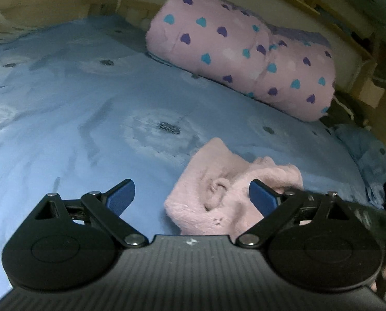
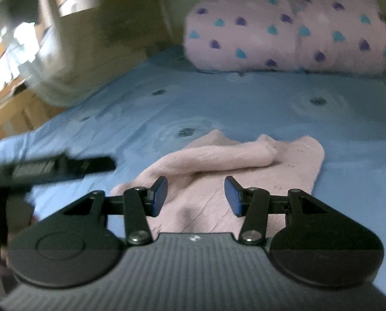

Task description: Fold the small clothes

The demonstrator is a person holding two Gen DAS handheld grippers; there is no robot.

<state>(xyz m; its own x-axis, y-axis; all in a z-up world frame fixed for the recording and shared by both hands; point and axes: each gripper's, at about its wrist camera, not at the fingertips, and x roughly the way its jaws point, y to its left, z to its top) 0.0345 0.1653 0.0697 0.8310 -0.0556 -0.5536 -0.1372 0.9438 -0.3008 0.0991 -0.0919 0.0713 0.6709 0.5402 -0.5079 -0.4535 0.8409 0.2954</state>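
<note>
A small fuzzy pink garment (image 1: 218, 194) lies rumpled on the blue bed sheet (image 1: 76, 119); one sleeve is folded across its body. My left gripper (image 1: 191, 197) is open and empty, just above the garment's left edge. In the right wrist view the same garment (image 2: 244, 155) lies spread ahead with the sleeve (image 2: 218, 153) laid across it. My right gripper (image 2: 195, 194) is open and empty, hovering over the garment's near part. The left gripper's body (image 2: 50, 168) shows blurred at the left of that view.
A rolled pink blanket with blue and purple hearts (image 1: 244, 51) lies at the head of the bed (image 2: 283, 31). A wooden frame and wall stand behind it. A curtain and window (image 2: 24, 51) are at the left.
</note>
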